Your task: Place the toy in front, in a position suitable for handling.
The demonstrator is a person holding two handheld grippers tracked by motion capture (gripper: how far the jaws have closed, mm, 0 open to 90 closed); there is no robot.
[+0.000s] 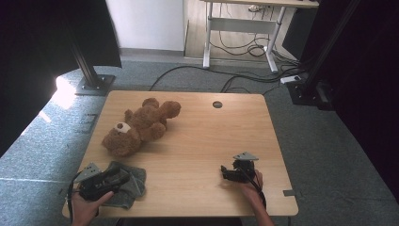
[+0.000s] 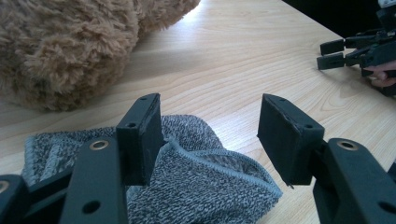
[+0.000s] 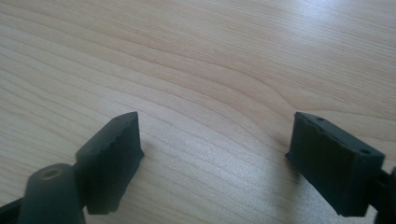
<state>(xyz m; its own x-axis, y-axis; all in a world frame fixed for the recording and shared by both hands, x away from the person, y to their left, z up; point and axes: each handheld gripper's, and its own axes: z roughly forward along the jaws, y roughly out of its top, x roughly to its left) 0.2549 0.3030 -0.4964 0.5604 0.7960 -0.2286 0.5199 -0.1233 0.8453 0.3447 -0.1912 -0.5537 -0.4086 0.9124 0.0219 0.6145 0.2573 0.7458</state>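
The grey cloth (image 1: 128, 186) lies crumpled at the table's (image 1: 197, 141) near left corner, just in front of the teddy bear (image 1: 139, 126). The left gripper (image 2: 210, 135) hovers over the cloth, jaws released and apart. The right gripper (image 1: 227, 170), well right of the cloth, gapes above bare wood, grasping nothing.

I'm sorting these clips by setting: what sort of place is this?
Probably a lab or office set up for recording. A small wooden table stands on grey carpet between black frame posts, with cables across the floor and a height-adjustable desk behind.
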